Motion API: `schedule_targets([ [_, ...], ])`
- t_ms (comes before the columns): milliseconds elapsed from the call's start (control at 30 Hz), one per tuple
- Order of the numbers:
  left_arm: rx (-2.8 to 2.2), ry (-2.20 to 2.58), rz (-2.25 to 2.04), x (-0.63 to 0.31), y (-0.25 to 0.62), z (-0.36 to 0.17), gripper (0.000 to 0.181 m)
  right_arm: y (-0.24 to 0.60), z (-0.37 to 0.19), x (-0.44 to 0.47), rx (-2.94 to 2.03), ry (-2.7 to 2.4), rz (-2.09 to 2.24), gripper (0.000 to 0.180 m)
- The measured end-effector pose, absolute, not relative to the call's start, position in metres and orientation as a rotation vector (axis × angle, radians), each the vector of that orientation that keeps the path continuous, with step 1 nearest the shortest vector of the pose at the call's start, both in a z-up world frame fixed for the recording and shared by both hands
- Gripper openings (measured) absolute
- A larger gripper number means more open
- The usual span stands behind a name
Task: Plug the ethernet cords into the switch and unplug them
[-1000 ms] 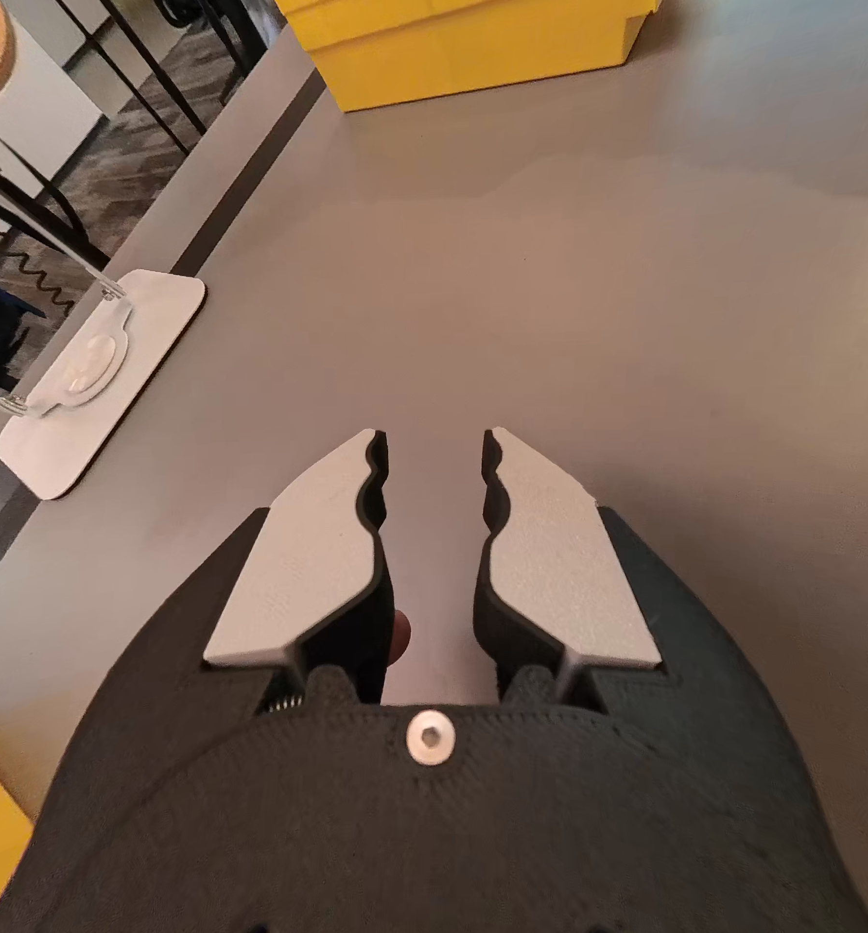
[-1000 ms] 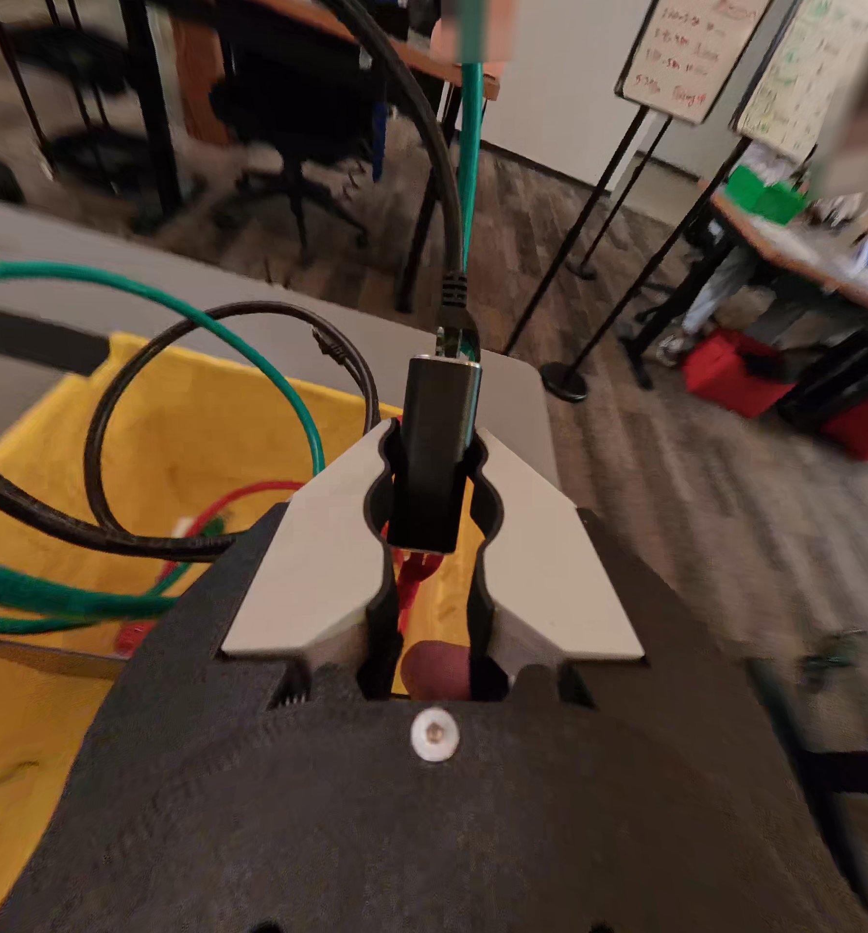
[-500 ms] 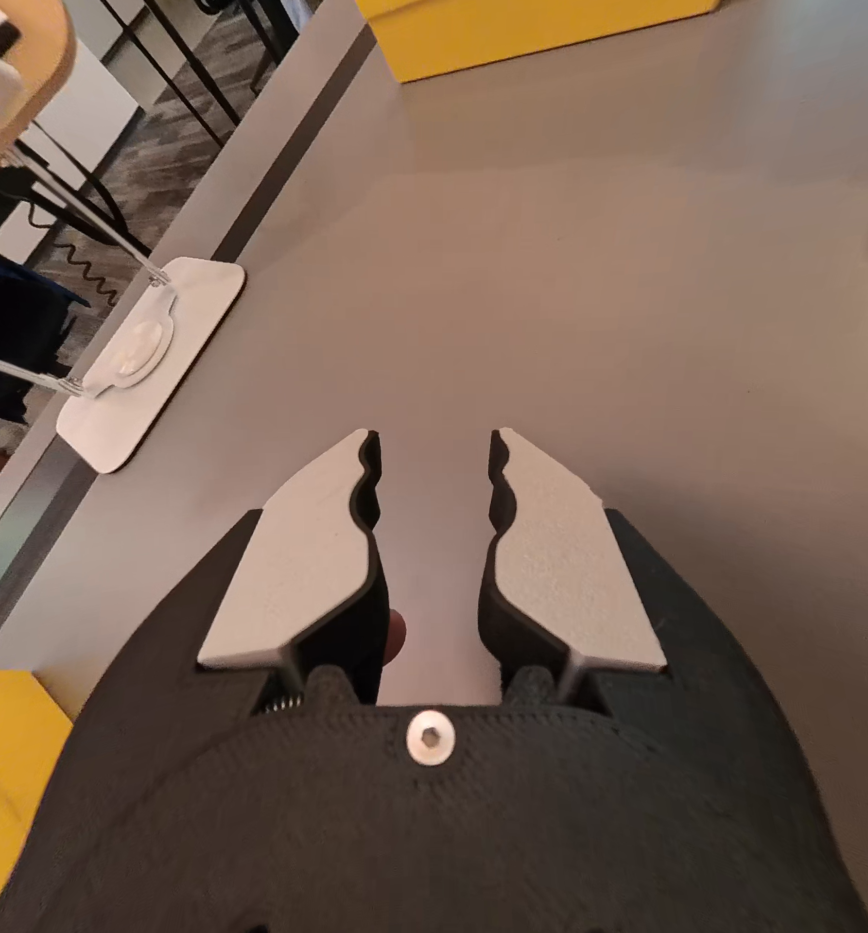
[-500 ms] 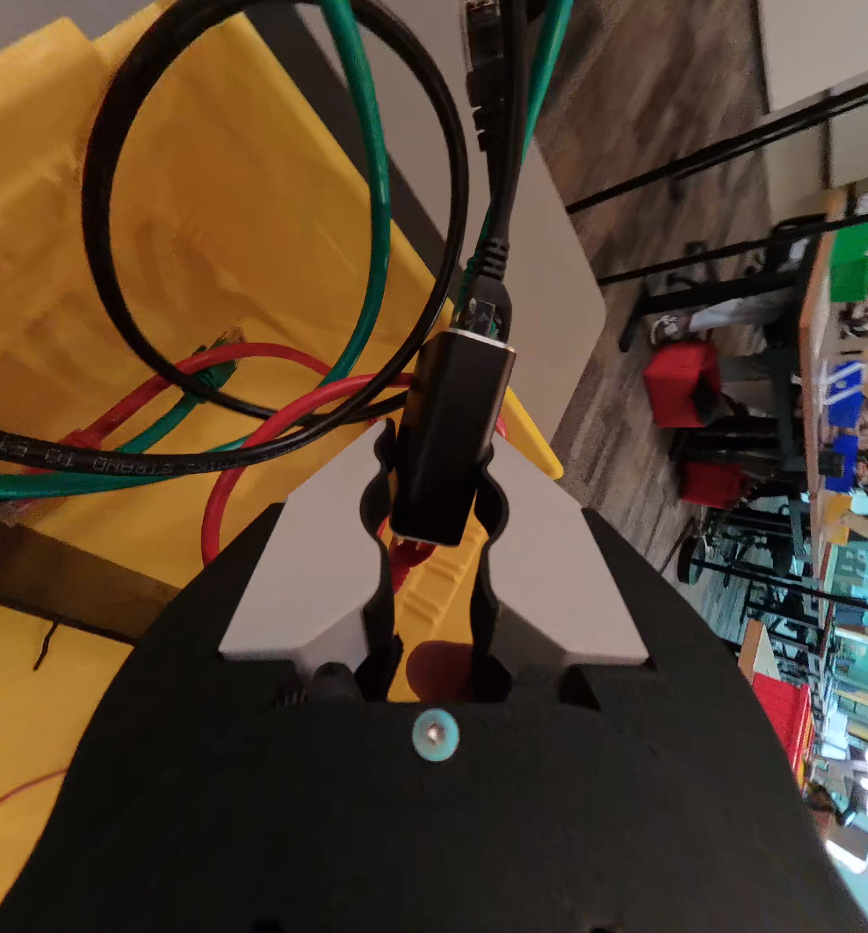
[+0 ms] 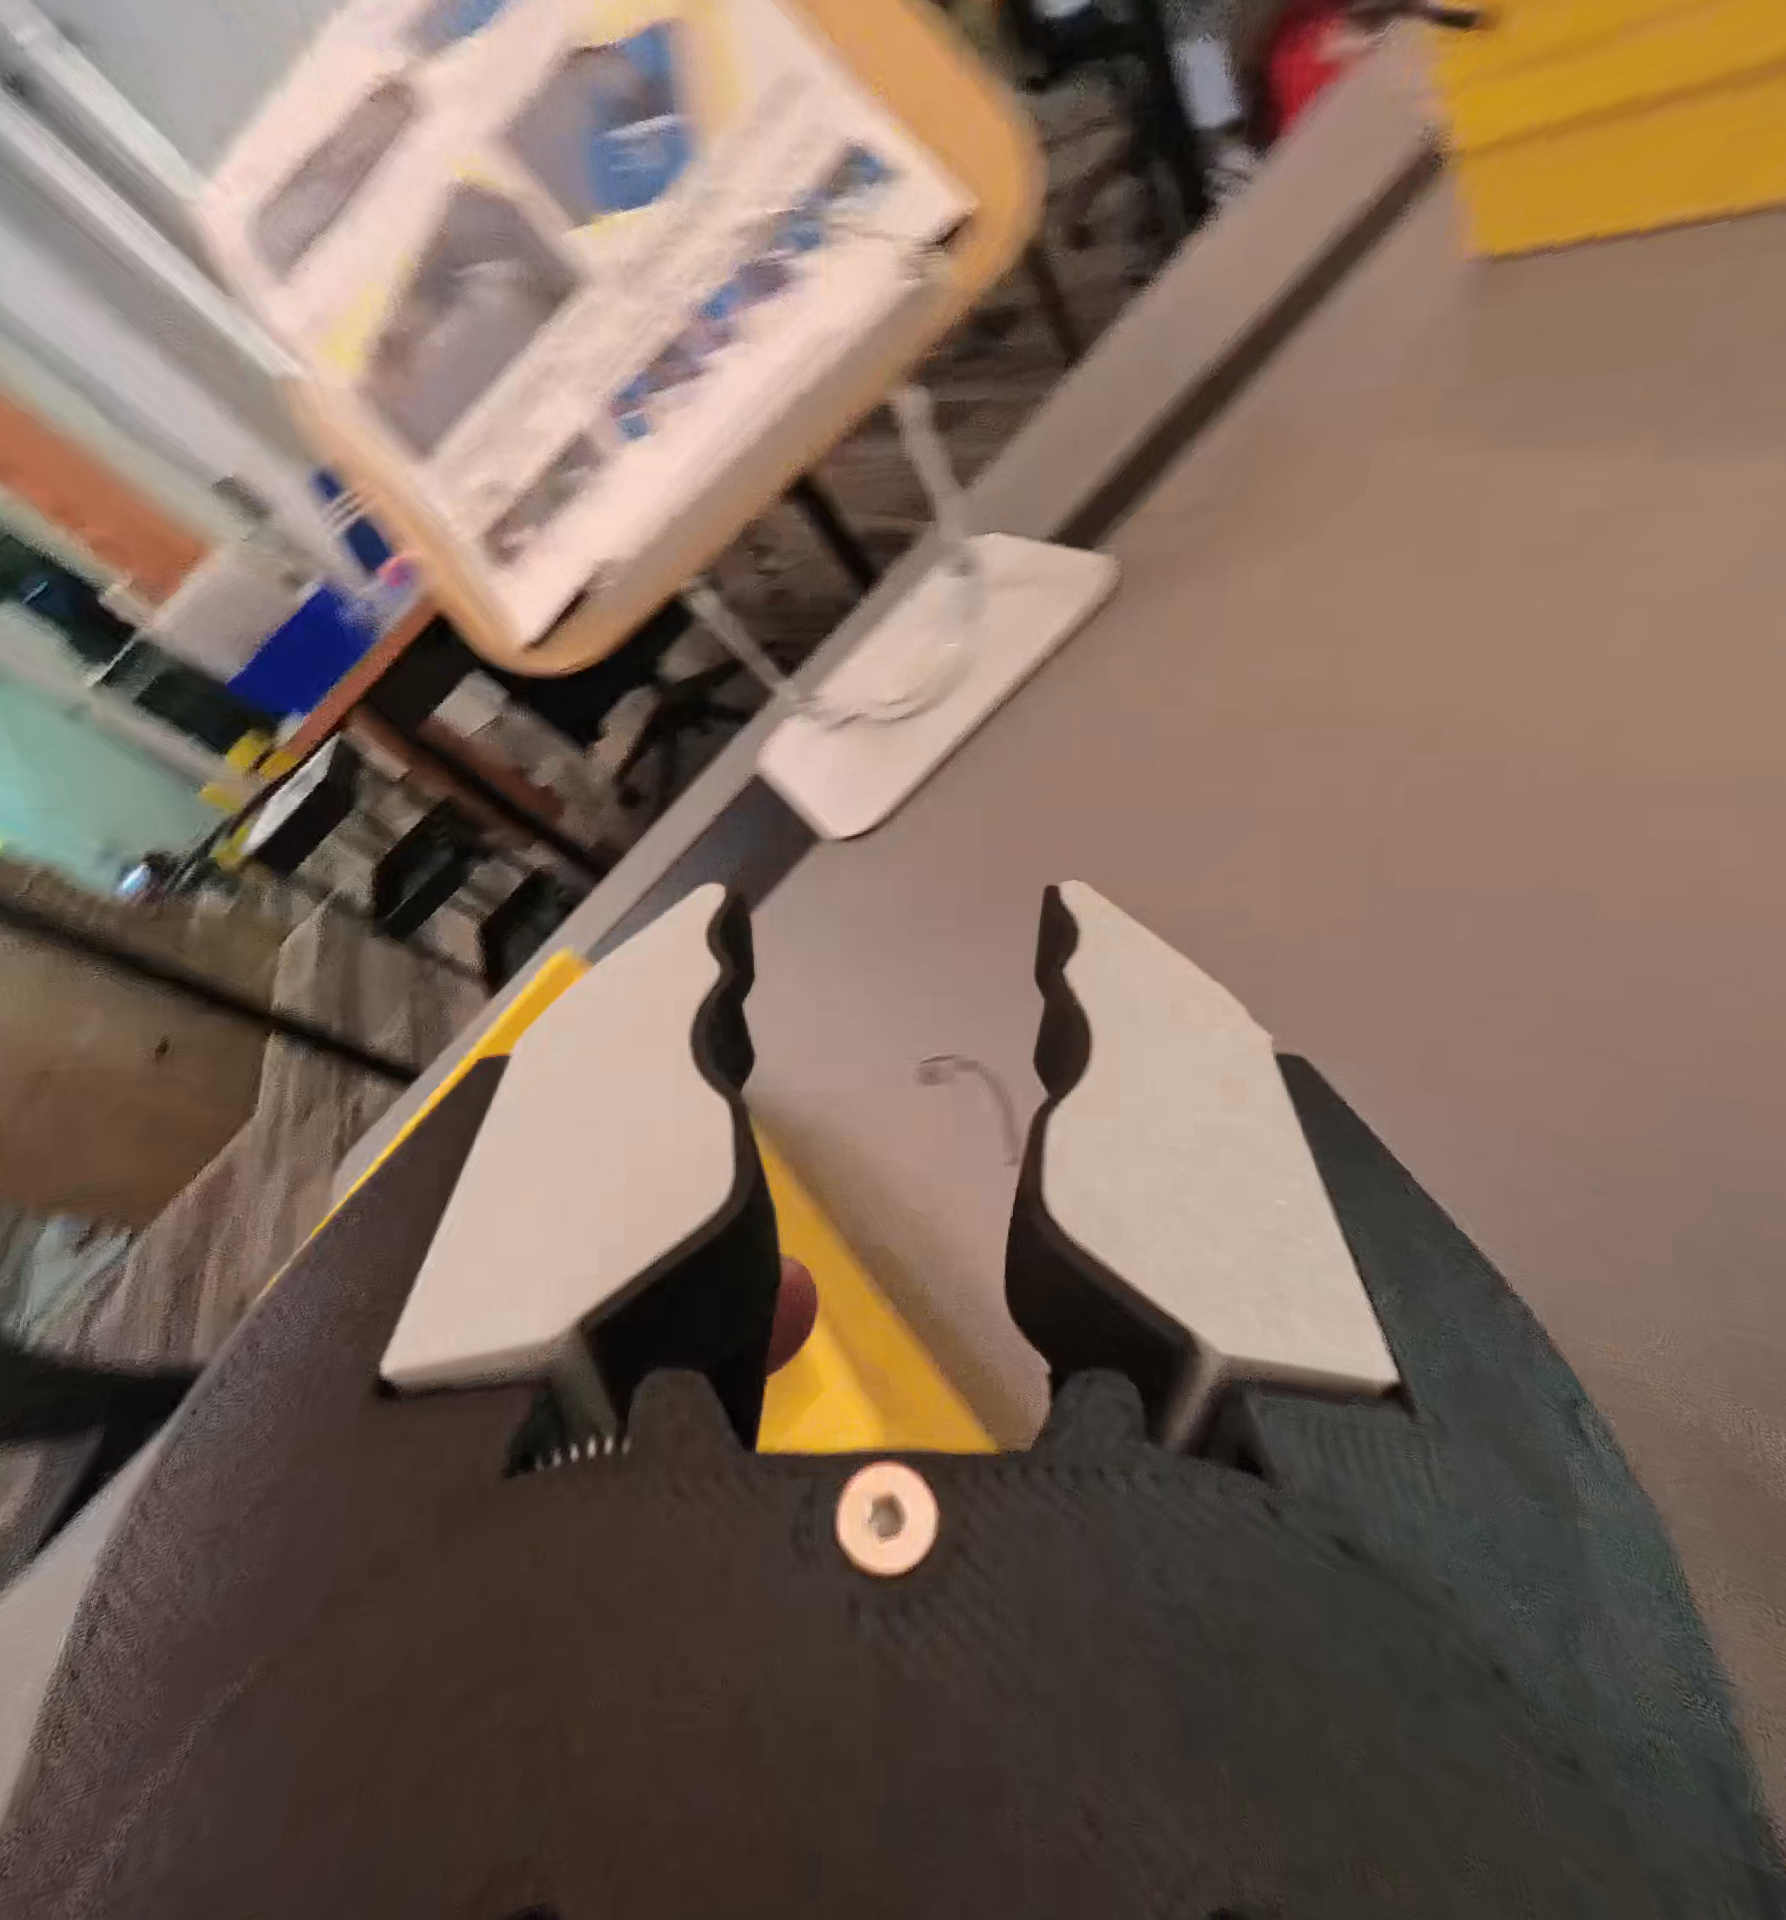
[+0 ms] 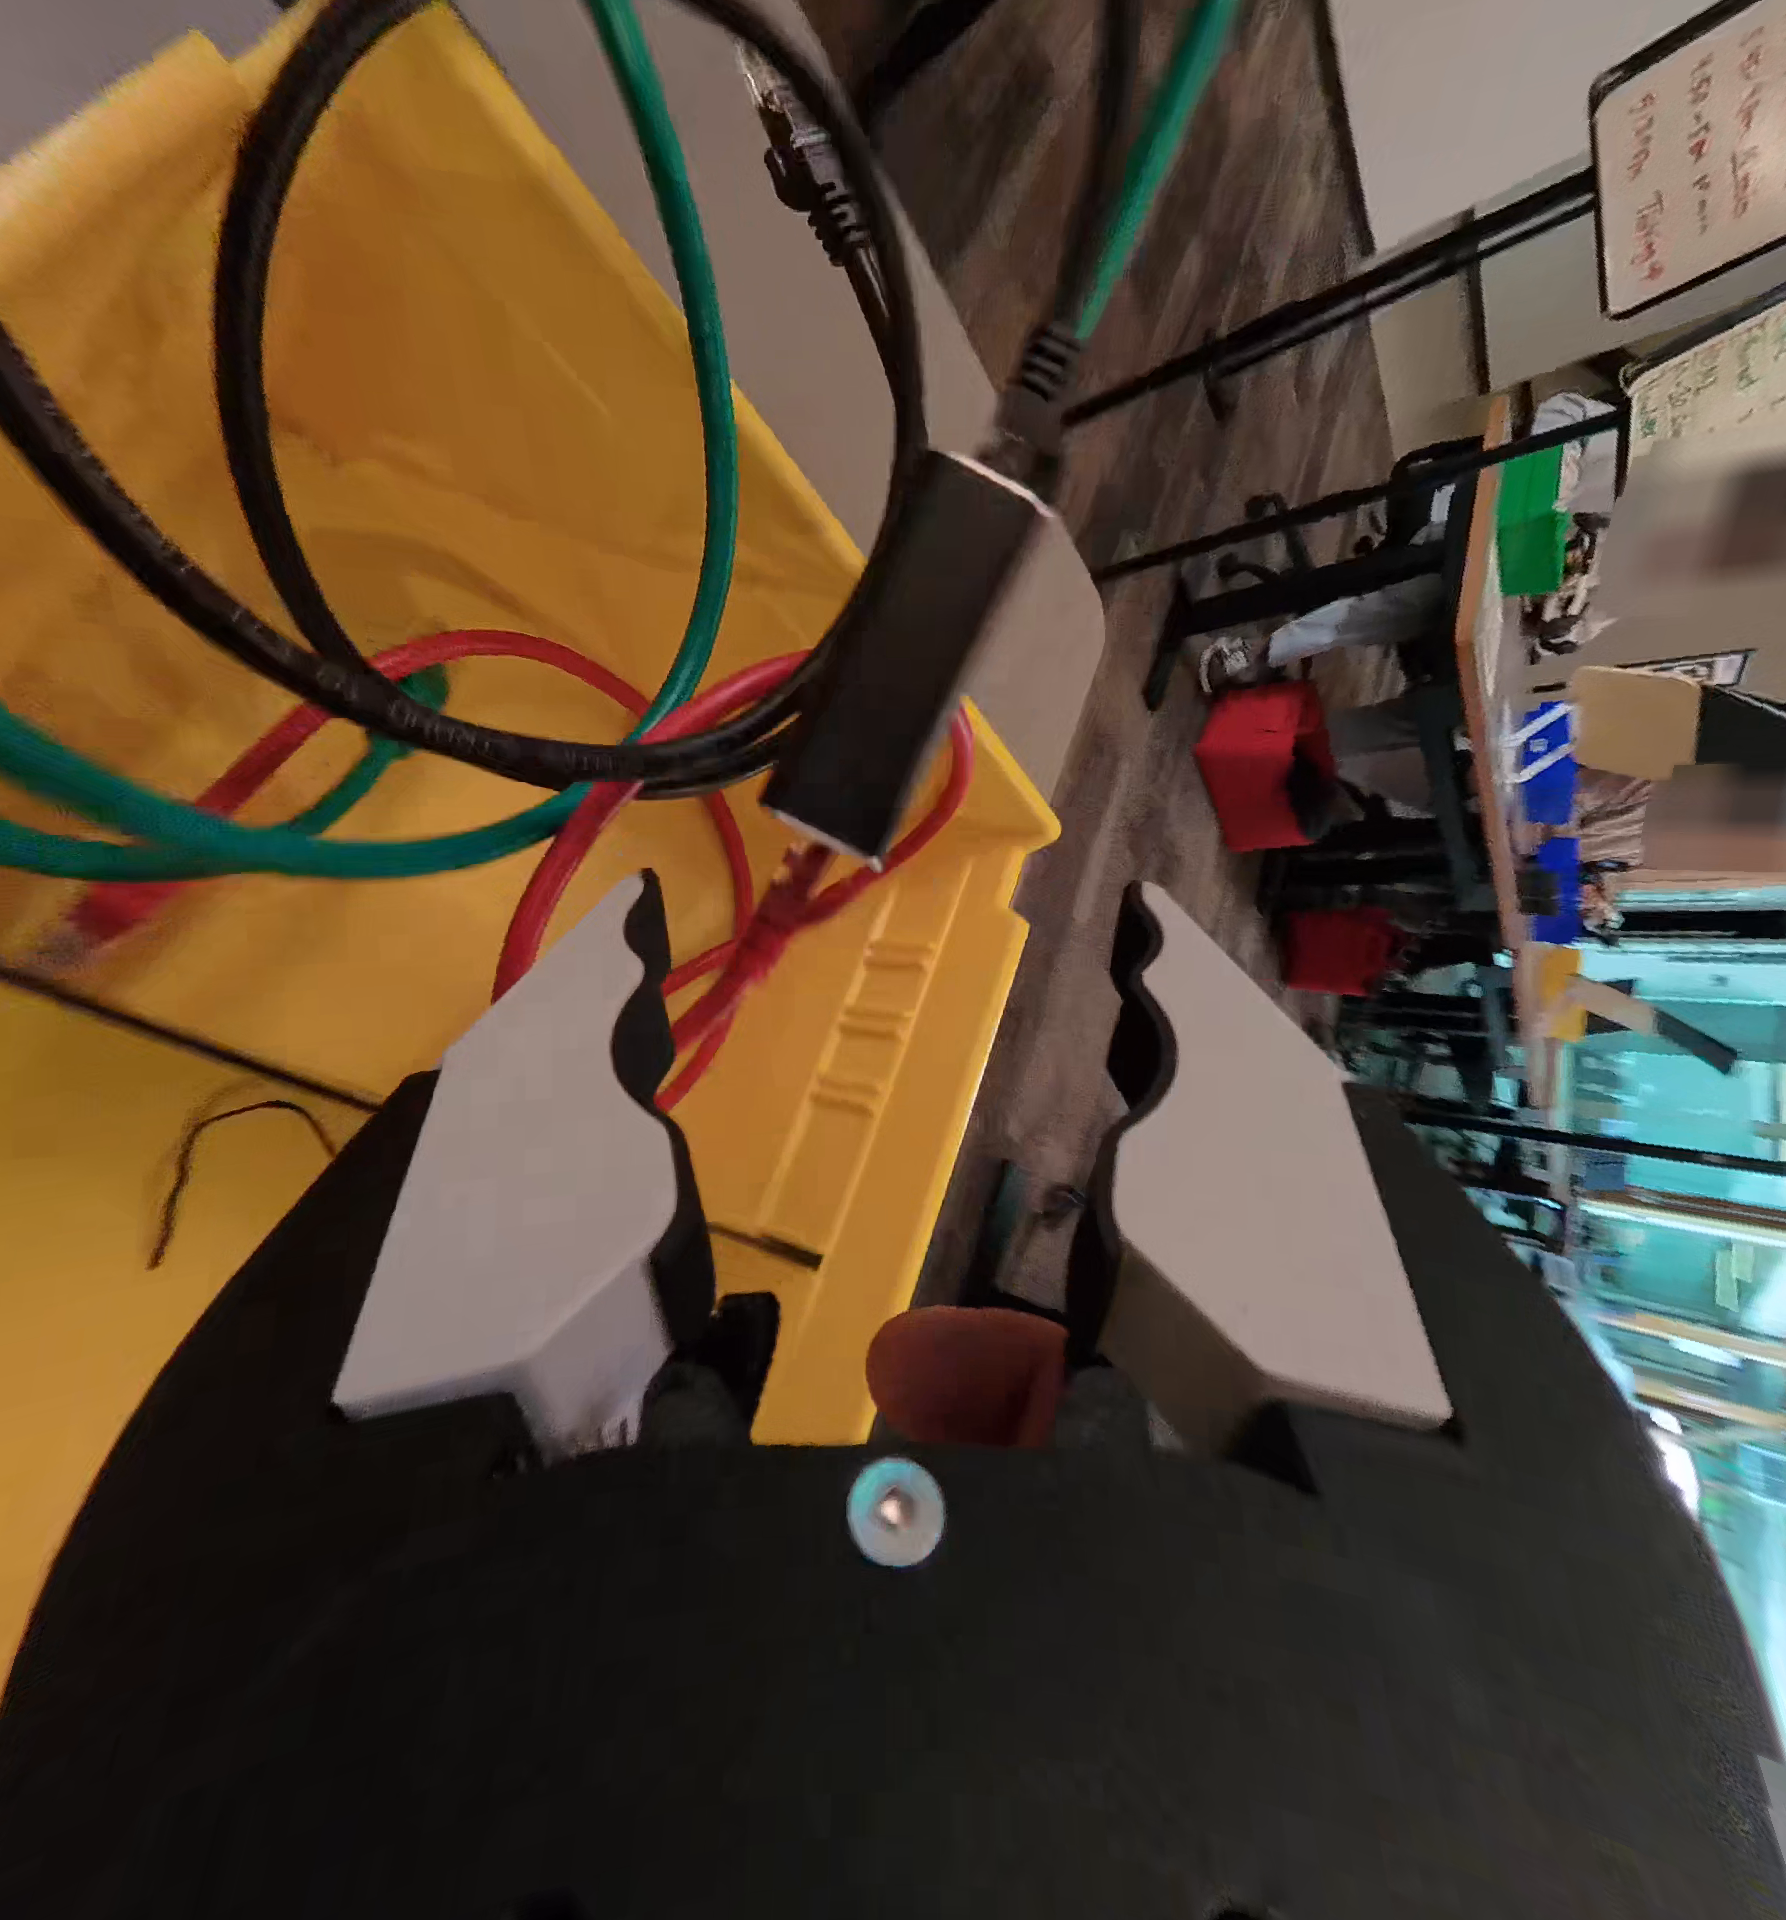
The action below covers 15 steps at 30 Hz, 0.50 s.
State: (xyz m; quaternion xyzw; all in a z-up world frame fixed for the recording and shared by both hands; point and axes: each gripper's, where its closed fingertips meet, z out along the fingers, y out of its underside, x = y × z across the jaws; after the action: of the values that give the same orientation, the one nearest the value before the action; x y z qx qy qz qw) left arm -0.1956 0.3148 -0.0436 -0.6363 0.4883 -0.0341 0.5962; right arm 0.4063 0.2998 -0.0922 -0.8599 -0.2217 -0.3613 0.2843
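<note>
Hanging just ahead of the right gripper [image 6: 889, 914], the black switch [image 6: 930, 655] sits clear of both fingertips; the jaws are spread wide and grip nothing. A black cord [image 6: 276, 582] and a green cord [image 6: 702, 343] loop to the left of the switch, over a yellow bin [image 6: 453, 364], and a red cord [image 6: 733, 935] runs behind the left finger, which hides part of it. Plugs at the far end of the switch are blurred; which ports are filled cannot be told. The left gripper [image 5: 889, 925] is likewise spread and empty above a grey table [image 5: 1440, 727]. Ahead and to its left stands a white stand base [image 5: 930, 696]; the sign [image 5: 598, 281] above it is motion-blurred. A yellow bin corner [image 5: 868, 1340] shows between the fingers, mostly covered by the gripper body.
</note>
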Motion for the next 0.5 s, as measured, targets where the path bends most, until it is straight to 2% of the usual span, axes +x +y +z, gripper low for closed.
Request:
schedule_targets([
  [167,-1.608,0.799,0.03,-0.301,0.364,-0.015,0.079,0.265,-0.063,0.409,-2.17,-0.417,-0.8,0.075],
  [233,-1.643,0.722,0.173,-0.348,0.381,-0.017,0.085,0.244,-0.061,0.417,-2.17,-0.372,-0.755,0.066],
  [300,-1.732,0.631,0.258,-0.393,0.395,-0.032,0.095,0.224,-0.062,0.427,-2.173,-0.317,-0.725,0.071],
  [333,-1.789,0.565,0.272,-0.414,0.401,-0.043,0.1,0.214,-0.064,0.435,-2.175,-0.303,-0.745,0.067],
  [400,-1.923,0.443,0.221,-0.445,0.41,-0.072,0.118,0.197,-0.073,0.445,-2.193,-0.287,-0.75,0.074],
  [500,-2.043,0.377,0.152,-0.465,0.414,-0.111,0.12,0.185,-0.097,0.439,-2.243,-0.199,-0.525,0.091],
])
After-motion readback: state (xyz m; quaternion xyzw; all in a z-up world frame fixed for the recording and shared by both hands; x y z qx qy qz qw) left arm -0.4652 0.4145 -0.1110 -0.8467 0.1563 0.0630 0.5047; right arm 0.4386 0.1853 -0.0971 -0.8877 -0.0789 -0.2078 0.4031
